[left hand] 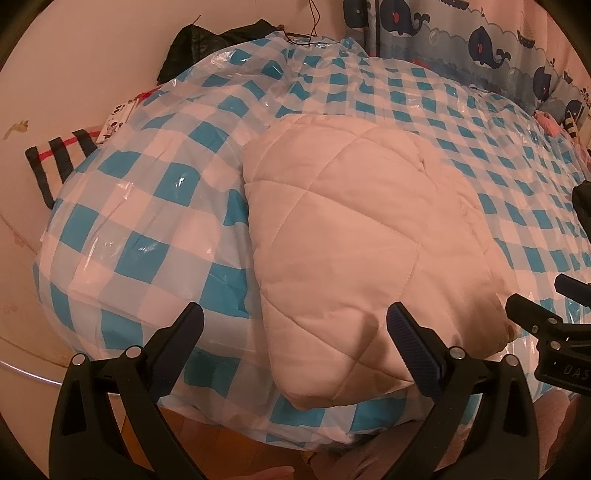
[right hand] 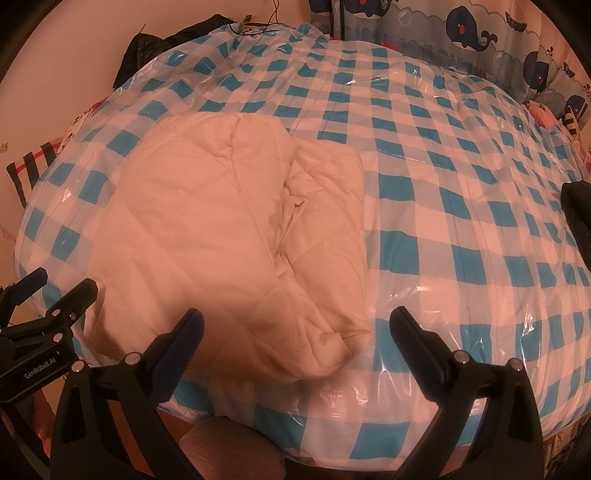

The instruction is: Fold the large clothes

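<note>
A white quilted padded garment lies folded into a thick bundle on the bed, near its front edge. It also shows in the right wrist view, with a layered fold seam down its middle. My left gripper is open and empty, hovering just in front of the bundle's near left corner. My right gripper is open and empty, just in front of the bundle's near right corner. The right gripper shows at the right edge of the left wrist view; the left gripper shows at the left edge of the right wrist view.
The bed is covered by a blue-and-white checked plastic sheet. A whale-print curtain hangs behind. Dark clothing and a striped cloth lie at the far left. Wooden floor shows below the bed edge.
</note>
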Demonstrator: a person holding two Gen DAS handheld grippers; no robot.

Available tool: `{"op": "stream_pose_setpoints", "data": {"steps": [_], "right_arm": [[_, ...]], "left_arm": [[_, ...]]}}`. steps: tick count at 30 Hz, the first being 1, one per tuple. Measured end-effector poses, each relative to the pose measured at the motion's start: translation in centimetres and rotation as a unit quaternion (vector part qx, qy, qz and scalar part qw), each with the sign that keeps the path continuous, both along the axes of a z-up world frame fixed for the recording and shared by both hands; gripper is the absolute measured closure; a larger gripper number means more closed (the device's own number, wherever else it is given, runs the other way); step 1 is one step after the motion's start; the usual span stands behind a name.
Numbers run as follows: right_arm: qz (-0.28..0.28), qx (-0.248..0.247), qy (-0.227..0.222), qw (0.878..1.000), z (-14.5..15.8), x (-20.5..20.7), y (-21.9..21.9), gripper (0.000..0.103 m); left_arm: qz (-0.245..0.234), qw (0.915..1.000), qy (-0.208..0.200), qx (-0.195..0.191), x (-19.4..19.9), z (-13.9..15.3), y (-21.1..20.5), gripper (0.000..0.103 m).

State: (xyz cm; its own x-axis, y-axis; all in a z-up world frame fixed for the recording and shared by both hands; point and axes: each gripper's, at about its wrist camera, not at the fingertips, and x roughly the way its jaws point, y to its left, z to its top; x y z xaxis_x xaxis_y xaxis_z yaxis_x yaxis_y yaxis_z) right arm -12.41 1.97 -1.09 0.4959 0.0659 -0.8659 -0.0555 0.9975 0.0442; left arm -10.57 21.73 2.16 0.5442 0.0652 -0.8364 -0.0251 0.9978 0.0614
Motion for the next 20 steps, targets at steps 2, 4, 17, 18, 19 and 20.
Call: {"op": "stream_pose_setpoints", "data": {"steps": [2, 4, 17, 18, 19, 20], "right_arm": [[0.0, 0.001, 0.0, 1.0, 0.0, 0.0, -0.1, 0.006], [0.0, 0.002, -0.001, 1.0, 0.0, 0.0, -0.1, 0.006], [-0.013, 0.01, -0.008, 1.0, 0.0, -1.9, 6.4, 0.006], [-0.014, 0.011, -0.008, 1.0, 0.1, -2.2, 7.4, 0.006], [-0.015, 0.012, -0.008, 1.0, 0.2, -2.4, 7.9, 0.006], [-0.015, 0.013, -0.008, 1.0, 0.2, -2.7, 8.8, 0.006]], "left_arm": [[0.001, 1.0, 0.004, 0.004, 0.0, -0.1, -0.1, 0.008], [0.002, 0.9999, 0.009, 0.013, 0.1, -0.3, -0.1, 0.008], [0.0, 0.9996, -0.028, -0.008, -1.0, 1.0, -0.6, 0.008], [-0.003, 0.9996, -0.027, -0.008, -1.1, 1.0, -0.8, 0.008], [-0.005, 0.9996, -0.028, -0.005, -1.1, 1.0, -1.0, 0.008], [-0.006, 0.9996, -0.029, -0.003, -1.3, 1.1, -1.5, 0.008]]}}
